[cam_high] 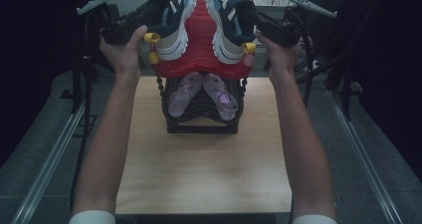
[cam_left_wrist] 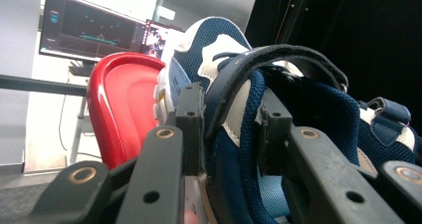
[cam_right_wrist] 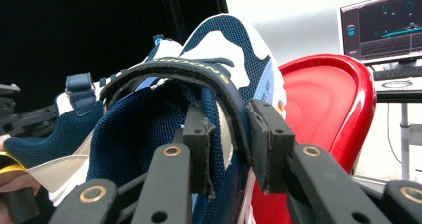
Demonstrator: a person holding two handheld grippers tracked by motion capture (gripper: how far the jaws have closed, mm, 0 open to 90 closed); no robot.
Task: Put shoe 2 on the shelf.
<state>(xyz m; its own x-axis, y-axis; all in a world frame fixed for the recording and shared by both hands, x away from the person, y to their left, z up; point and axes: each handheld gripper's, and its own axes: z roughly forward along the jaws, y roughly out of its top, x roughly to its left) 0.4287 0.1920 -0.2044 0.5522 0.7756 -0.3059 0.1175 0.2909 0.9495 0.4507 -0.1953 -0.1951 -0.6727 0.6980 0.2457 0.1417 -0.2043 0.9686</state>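
While we hold both arms out over the bench [cam_high: 209,179], our left claw [cam_left_wrist: 234,129] is clamped on the inner side wall of the left sneaker [cam_high: 174,20], one pad inside the shoe and one outside, jaws partly closed. That sneaker sits on the left half of the red tray [cam_high: 199,40], toe pointing away from us. Below the tray, a black rack [cam_high: 201,122] holds a pair of purple shoes [cam_high: 201,94]. On the tray's right half sits the right sneaker [cam_high: 226,20], and our right claw [cam_right_wrist: 229,139] grips its side wall and strap the same way, partly closed
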